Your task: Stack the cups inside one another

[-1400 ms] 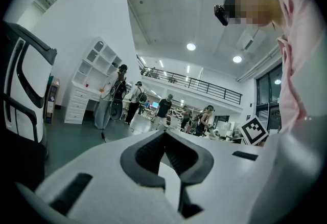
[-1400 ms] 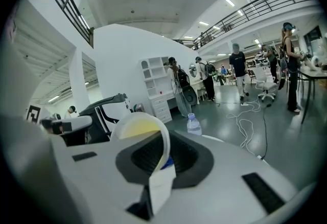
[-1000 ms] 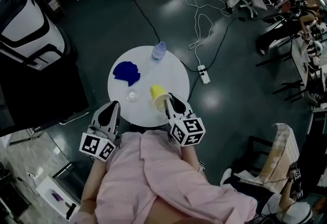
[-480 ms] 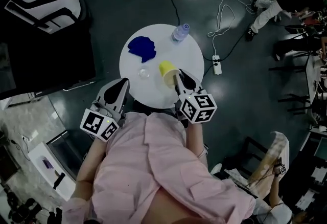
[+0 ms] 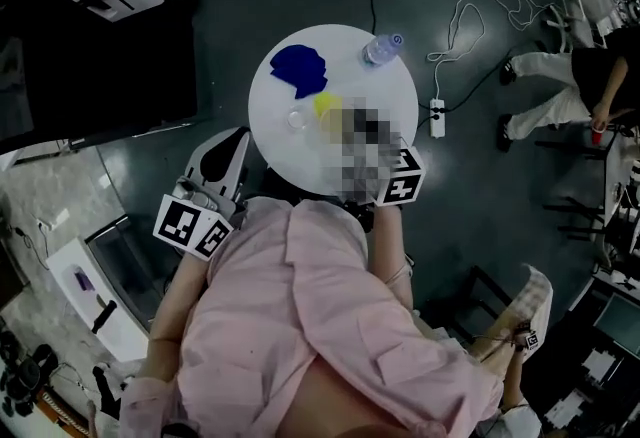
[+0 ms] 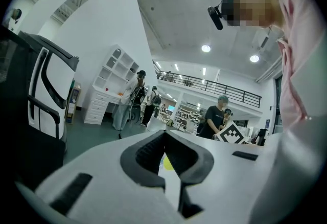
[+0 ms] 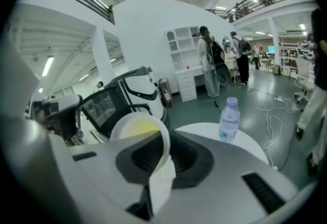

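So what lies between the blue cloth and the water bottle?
Nothing: in the head view only bare table separates the blue cloth from the water bottle.

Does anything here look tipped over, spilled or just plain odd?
Only the yellow cup: it is tipped, mouth sideways, its rim pinched in the right gripper. The water bottle stands upright on the table, and I see no spill.
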Demonstrator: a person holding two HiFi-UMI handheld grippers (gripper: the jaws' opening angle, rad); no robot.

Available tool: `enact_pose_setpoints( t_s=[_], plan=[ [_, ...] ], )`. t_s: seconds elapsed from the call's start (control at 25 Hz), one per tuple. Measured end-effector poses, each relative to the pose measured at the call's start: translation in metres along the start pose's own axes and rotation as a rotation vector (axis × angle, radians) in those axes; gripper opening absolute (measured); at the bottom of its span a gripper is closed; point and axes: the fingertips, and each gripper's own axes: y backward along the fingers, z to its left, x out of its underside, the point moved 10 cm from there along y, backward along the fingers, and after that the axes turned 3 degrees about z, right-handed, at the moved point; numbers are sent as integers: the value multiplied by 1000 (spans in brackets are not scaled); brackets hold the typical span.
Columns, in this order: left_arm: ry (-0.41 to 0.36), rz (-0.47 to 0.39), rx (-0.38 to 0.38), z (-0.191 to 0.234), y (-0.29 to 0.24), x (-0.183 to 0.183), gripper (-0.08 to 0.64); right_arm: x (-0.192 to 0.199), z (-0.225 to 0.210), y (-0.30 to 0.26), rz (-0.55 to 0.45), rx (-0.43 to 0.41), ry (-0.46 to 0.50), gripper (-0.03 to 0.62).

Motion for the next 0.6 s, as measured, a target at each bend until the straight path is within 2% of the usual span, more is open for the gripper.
enact_pose_setpoints(
  t_s=[0.28,0.6],
  plan=[
    [8,-8,-8,8,0,-1,9,7,8,-35,117,-60,89,44],
    [22,-7,-28,16,-3,-3,9,23,9,-66,256,-133,135,44]
  ],
)
